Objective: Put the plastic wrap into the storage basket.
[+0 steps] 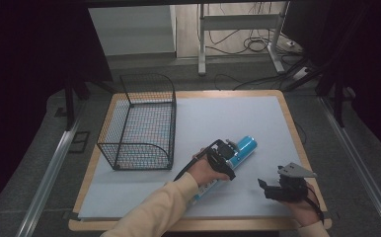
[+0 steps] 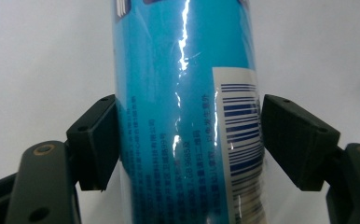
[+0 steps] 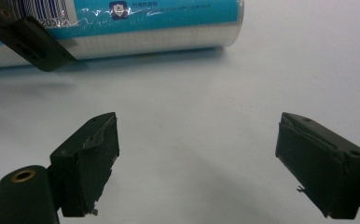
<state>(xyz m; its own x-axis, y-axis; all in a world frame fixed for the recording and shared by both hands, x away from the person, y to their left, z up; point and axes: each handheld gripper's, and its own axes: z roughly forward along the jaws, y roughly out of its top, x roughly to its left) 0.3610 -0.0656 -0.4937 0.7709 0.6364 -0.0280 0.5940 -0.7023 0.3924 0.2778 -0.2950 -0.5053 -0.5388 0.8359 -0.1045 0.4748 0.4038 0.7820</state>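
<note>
A blue can with a white lower end lies on its side on the pale mat, pointing up and to the right. My left gripper reaches over its middle. In the left gripper view both pads sit against the sides of the can, beside its barcode label. My right gripper rests low at the front right, a short way from the can. In the right gripper view its jaws stand wide apart over bare mat. The can lies beyond them, with a jaw of the left gripper on it.
A black wire basket stands on the left part of the mat, with nothing in it. The mat covers a wooden table with a narrow bare rim. Behind the table are metal legs and loose cables on the floor.
</note>
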